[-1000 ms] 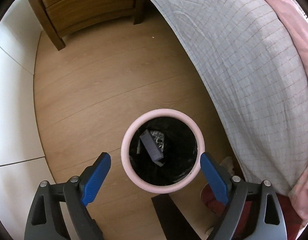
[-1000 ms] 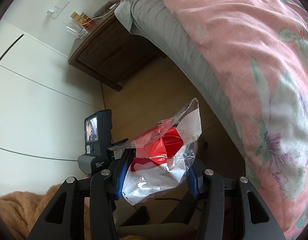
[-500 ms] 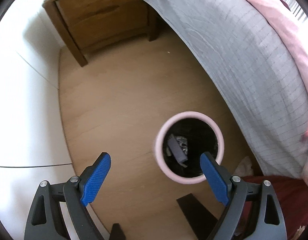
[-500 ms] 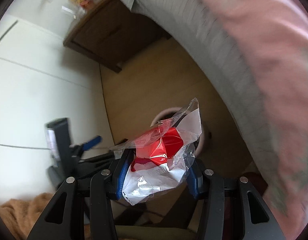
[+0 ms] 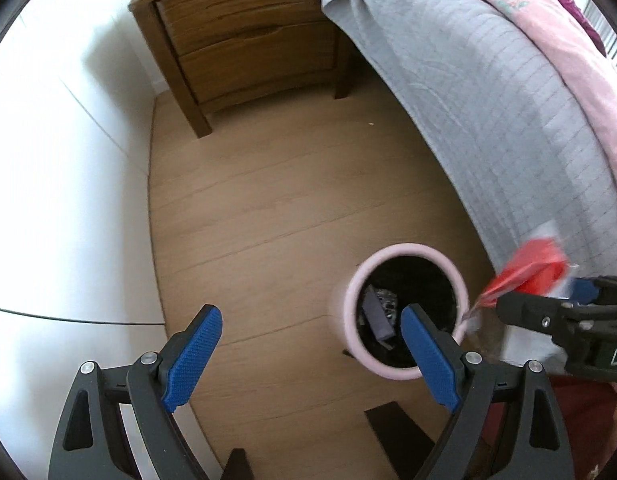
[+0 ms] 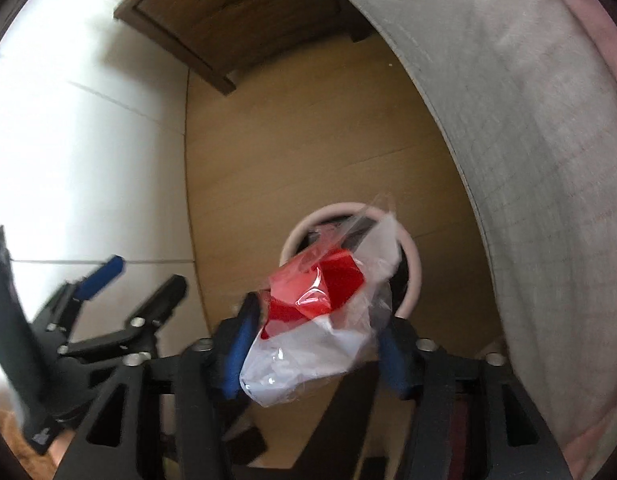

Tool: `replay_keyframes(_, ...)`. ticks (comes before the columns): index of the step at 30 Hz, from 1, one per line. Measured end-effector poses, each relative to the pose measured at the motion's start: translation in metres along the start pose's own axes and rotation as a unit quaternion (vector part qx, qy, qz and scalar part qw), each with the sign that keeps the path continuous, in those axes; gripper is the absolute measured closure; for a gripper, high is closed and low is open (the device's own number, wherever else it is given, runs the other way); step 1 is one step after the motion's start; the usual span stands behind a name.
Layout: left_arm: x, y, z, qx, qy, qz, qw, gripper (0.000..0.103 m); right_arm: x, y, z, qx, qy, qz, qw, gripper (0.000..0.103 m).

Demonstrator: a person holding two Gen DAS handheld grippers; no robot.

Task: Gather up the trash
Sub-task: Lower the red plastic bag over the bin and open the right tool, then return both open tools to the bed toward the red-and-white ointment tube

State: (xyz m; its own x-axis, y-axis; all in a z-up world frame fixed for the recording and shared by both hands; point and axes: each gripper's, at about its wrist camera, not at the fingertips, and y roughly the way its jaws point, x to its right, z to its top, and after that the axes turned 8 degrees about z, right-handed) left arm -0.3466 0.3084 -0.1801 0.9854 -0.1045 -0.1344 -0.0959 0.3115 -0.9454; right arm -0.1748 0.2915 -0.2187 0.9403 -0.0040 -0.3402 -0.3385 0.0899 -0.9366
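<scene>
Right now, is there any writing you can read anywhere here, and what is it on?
"DA": white letters on the right gripper body, cut off by the picture's edge.
White print low on the left gripper body: too blurred to read.
Wrapper between the right gripper's just-opening jaws: no print can be made out.
Bin, bed, nightstand: no text.

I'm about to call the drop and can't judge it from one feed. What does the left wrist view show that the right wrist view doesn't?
Left wrist only: the bin's inside, with a dark box lying in it, and the open, empty left gripper from behind.

Right wrist only: the wrapper sits between the right gripper's pads over the bin; the jaws have just been opening.

Both: bin, wrapper, nightstand, bed, floor.
</scene>
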Motion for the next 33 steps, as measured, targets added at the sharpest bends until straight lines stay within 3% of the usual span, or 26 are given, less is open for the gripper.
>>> replay_keyframes(1, -0.002, 0.001, 0.0, -0.001, -0.003, 0.001, 1.0, 0.012, 0.0, 0.001, 0.0, 0.001, -0.004, -0.01, 1.0, 0.026)
replay_keyframes(6, 0.0, -0.003, 0.003, 0.006, -0.002, -0.004, 1.0, 0.012, 0.0, -0.021, -0.003, 0.032, -0.001, -0.008, 0.999, 0.025)
replay_keyframes(8, 0.002, -0.007, 0.002, 0.012, 0.005, -0.003, 0.9999, 0.012, -0.001, -0.034, -0.007, 0.046, 0.001, -0.016, 0.999, 0.015)
replay_keyframes(17, 0.022, -0.031, 0.004, 0.039, 0.036, -0.024, 0.9983, 0.012, 0.002, -0.106, -0.041, 0.102, 0.011, -0.036, 0.994, 0.015)
replay_keyframes(20, 0.042, -0.05, 0.009, 0.06, 0.056, -0.059, 0.9949, 0.012, 0.015, -0.149, -0.075, 0.165, 0.032, -0.066, 0.984, 0.015)
replay_keyframes(22, 0.063, -0.073, 0.012, 0.089, 0.083, -0.087, 0.9888, 0.012, 0.032, -0.183, -0.105, 0.221, 0.068, -0.084, 0.969, 0.015)
replay_keyframes(25, 0.107, -0.115, 0.011, 0.14, 0.146, -0.118, 0.9722, 0.012, 0.059, -0.228, -0.156, 0.282, 0.128, -0.1, 0.945, 0.015)
replay_keyframes(28, 0.162, -0.16, 0.004, 0.179, 0.218, -0.157, 0.9465, 0.012, 0.087, -0.265, -0.212, 0.323, 0.189, -0.12, 0.92, 0.015)
replay_keyframes(33, 0.25, -0.23, -0.032, 0.228, 0.33, -0.23, 0.8867, 0.006, 0.122, -0.307, -0.293, 0.359, 0.262, -0.16, 0.881, 0.015)
